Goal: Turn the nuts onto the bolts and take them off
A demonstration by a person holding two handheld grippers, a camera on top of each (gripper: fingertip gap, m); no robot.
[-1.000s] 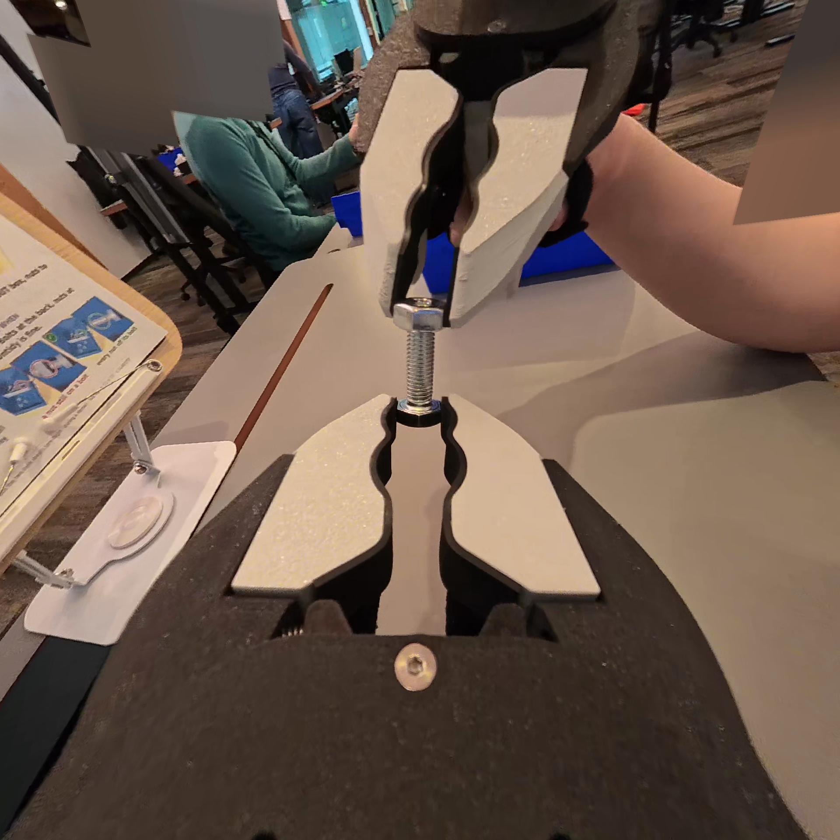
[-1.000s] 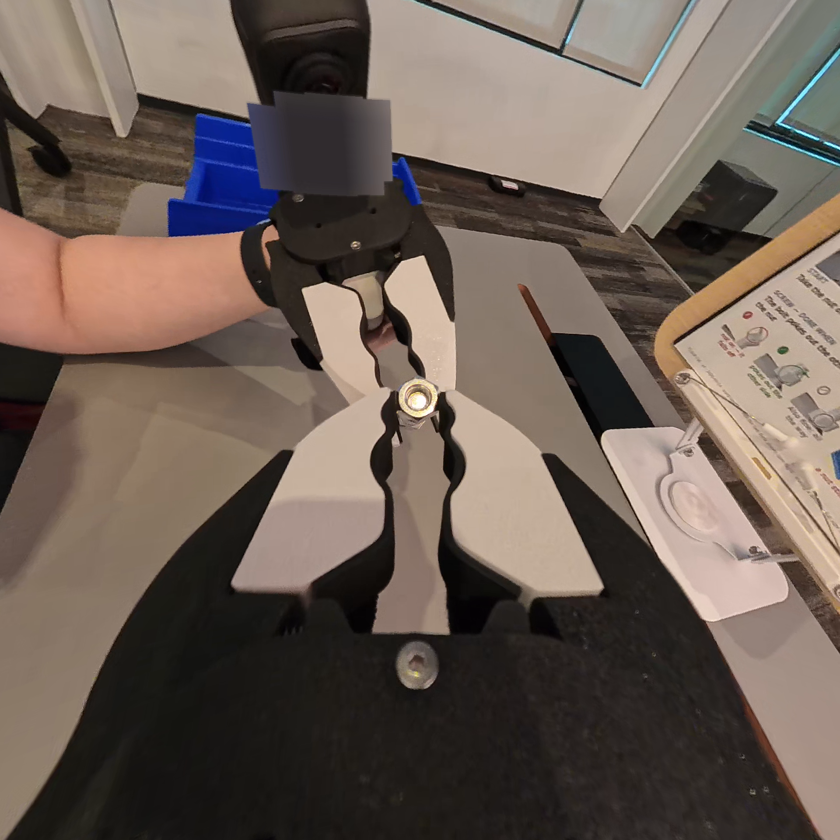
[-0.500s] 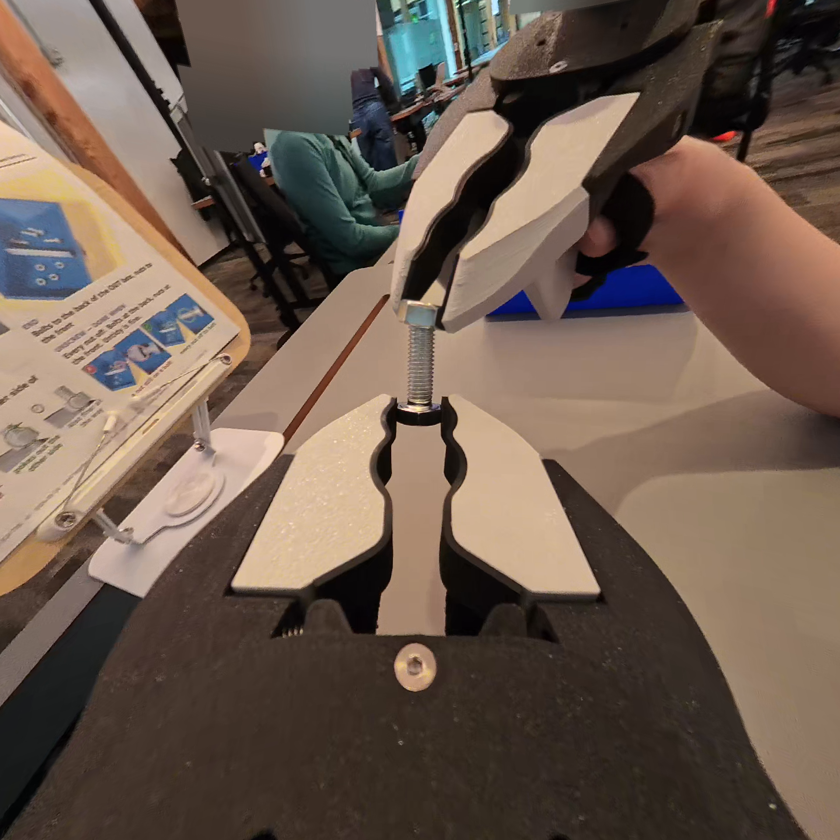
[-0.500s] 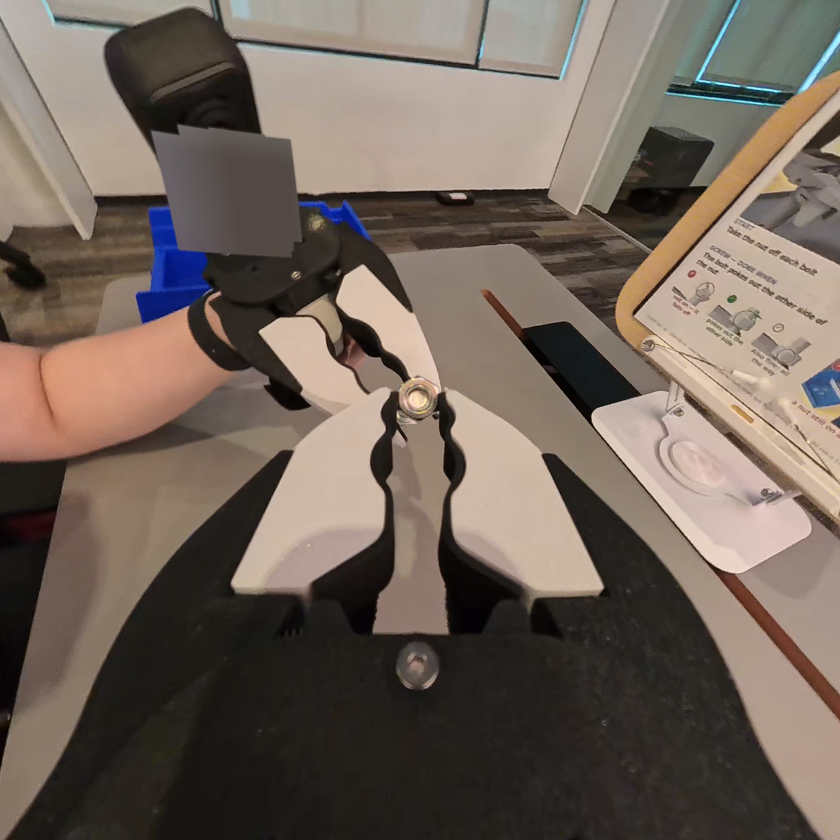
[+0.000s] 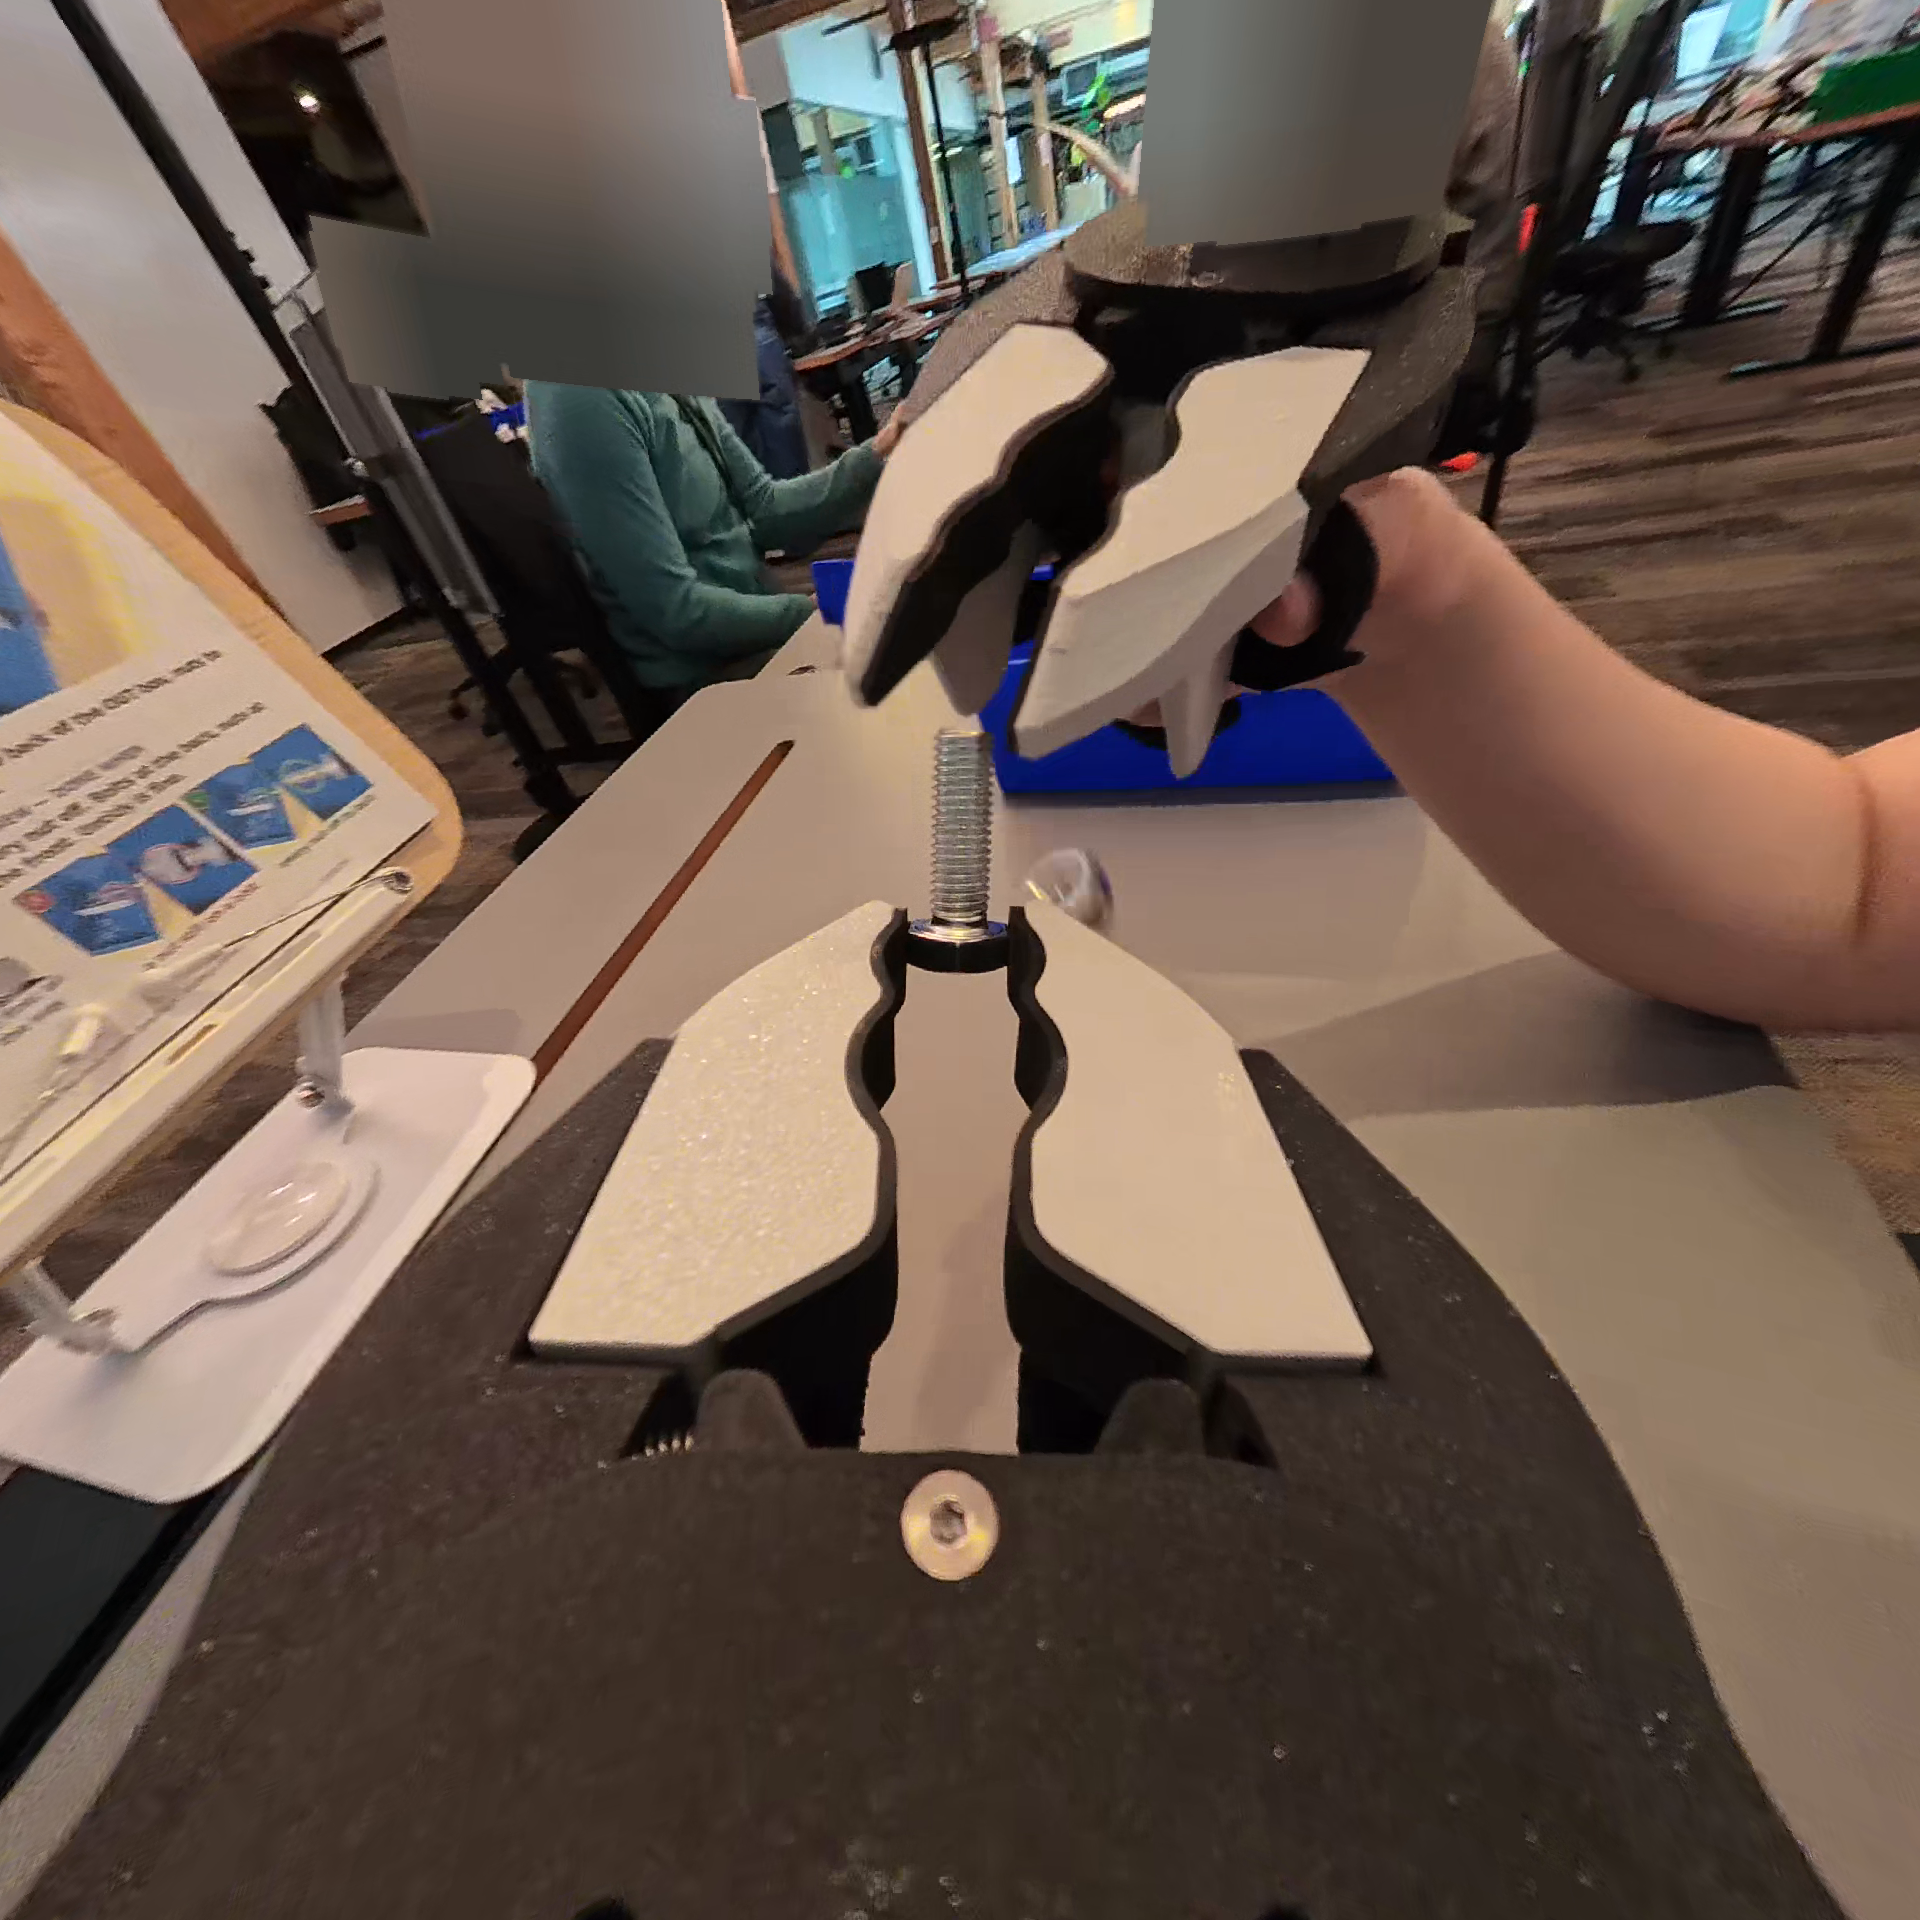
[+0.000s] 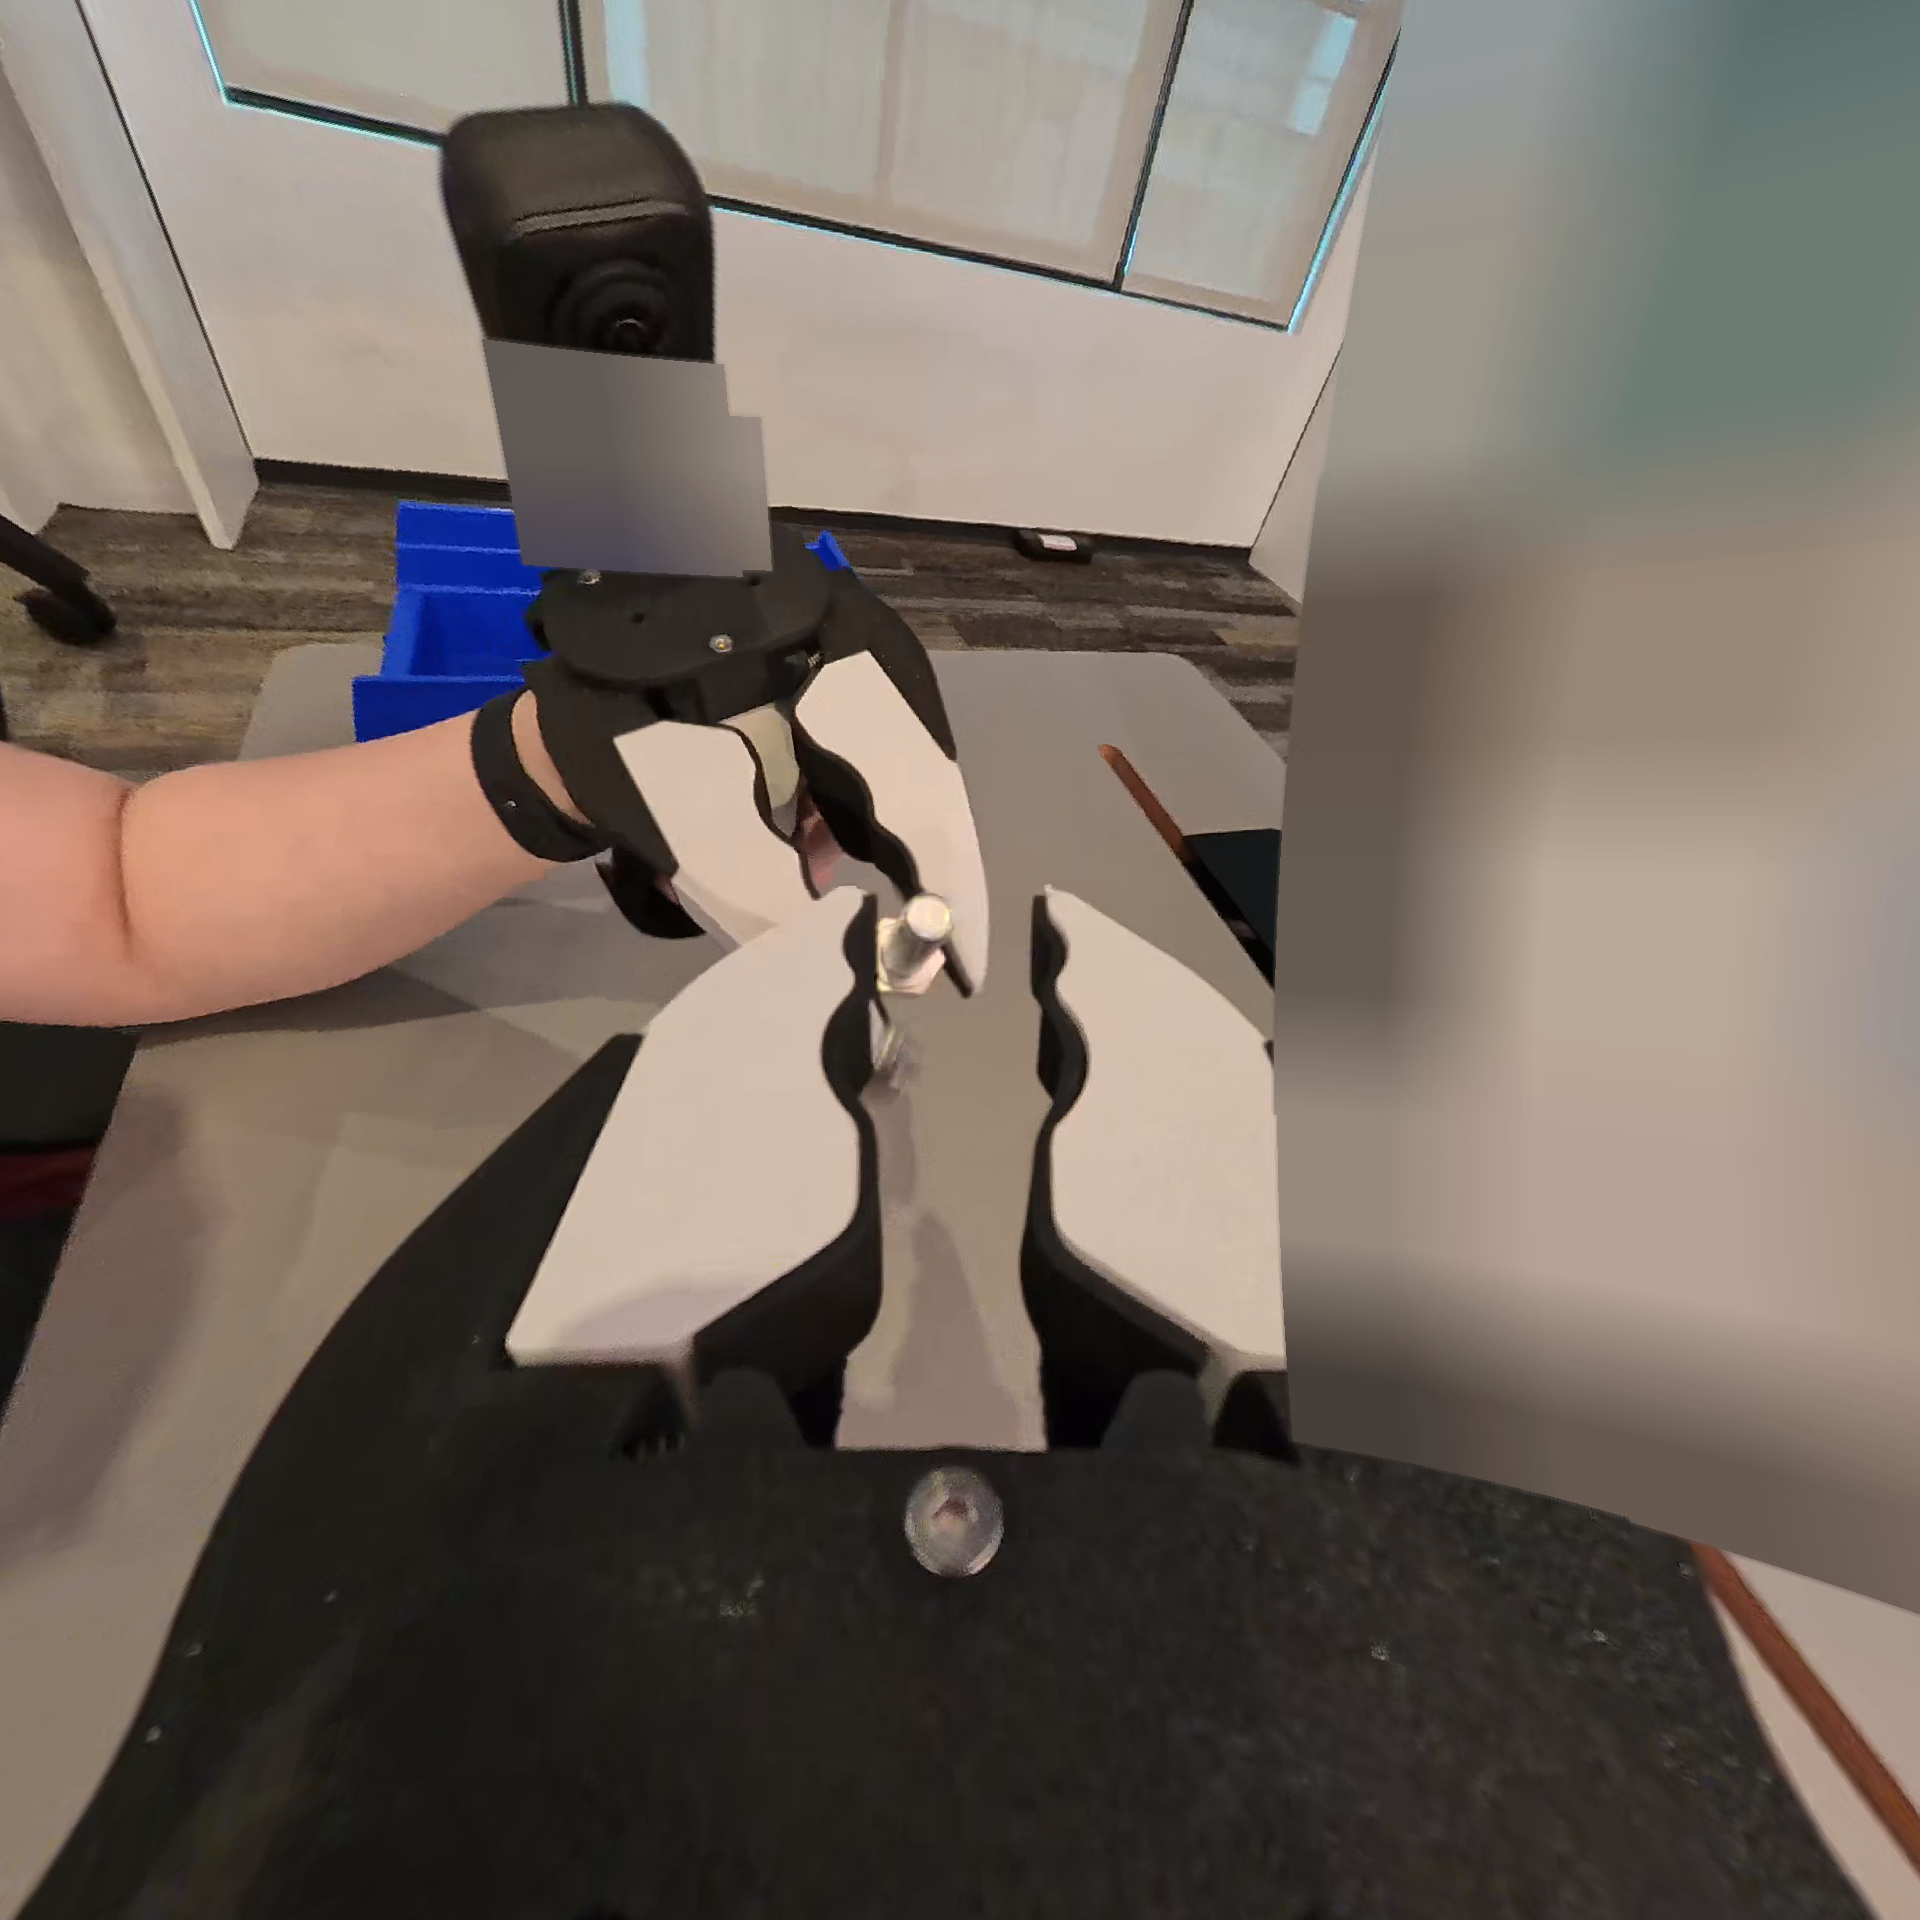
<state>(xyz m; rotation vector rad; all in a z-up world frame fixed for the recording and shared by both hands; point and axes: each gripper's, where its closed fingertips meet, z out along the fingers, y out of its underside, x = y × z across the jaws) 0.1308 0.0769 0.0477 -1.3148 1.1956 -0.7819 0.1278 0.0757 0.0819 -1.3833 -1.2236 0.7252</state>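
Note:
My left gripper (image 5: pixel 952 940) is shut on the head of a silver bolt (image 5: pixel 963 821), whose threaded shaft stands up bare. My right gripper (image 5: pixel 945 712) hovers just above the bolt's tip, open and empty. A silver nut (image 5: pixel 1070 881) shows as a blur to the right of the shaft, off the bolt and out of any grasp. In the right wrist view my right gripper (image 6: pixel 948 914) has its fingers spread. The bolt (image 6: pixel 914 940) stands between them in the left gripper (image 6: pixel 914 971), and the blurred nut (image 6: pixel 888 1055) is lower down over the table (image 6: pixel 312 1143).
A blue bin (image 5: pixel 1195 758) stands at the far edge of the grey table (image 5: pixel 1455 1247). An instruction board (image 5: pixel 156 831) on a white stand base (image 5: pixel 260 1247) stands at the left. A person in a green top sits beyond the table. The tips of both grippers are at nearly the same place.
My right gripper opened and lifted off the bolt's top. The nut it held has left its grasp and the bolt, and now blurs beside the shaft. My left gripper kept its hold.

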